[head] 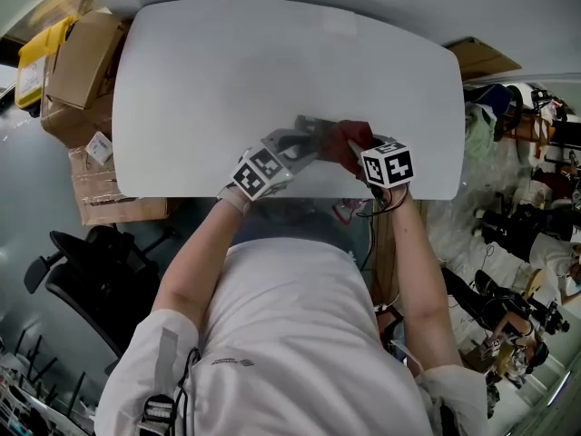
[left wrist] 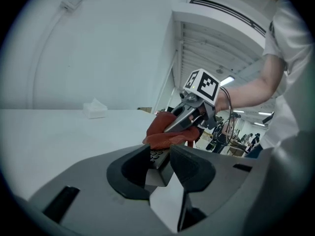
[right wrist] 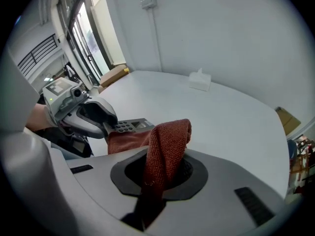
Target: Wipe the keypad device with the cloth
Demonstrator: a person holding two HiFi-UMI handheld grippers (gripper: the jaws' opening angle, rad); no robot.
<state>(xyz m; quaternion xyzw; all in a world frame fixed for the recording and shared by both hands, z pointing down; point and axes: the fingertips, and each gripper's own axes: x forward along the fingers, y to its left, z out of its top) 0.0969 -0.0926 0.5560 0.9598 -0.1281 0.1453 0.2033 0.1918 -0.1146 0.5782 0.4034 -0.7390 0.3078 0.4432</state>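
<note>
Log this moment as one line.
left tongs: shut on keypad device | right tongs: shut on cloth | cloth: against device's far end

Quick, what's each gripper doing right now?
Left gripper: shut on the grey keypad device with dark buttons.
Right gripper: shut on the red terry cloth.

A white smooth-topped table [head: 227, 89] with rounded corners bears everything. A small white tissue pack [right wrist: 200, 80] lies directly on it, toward its far side.
</note>
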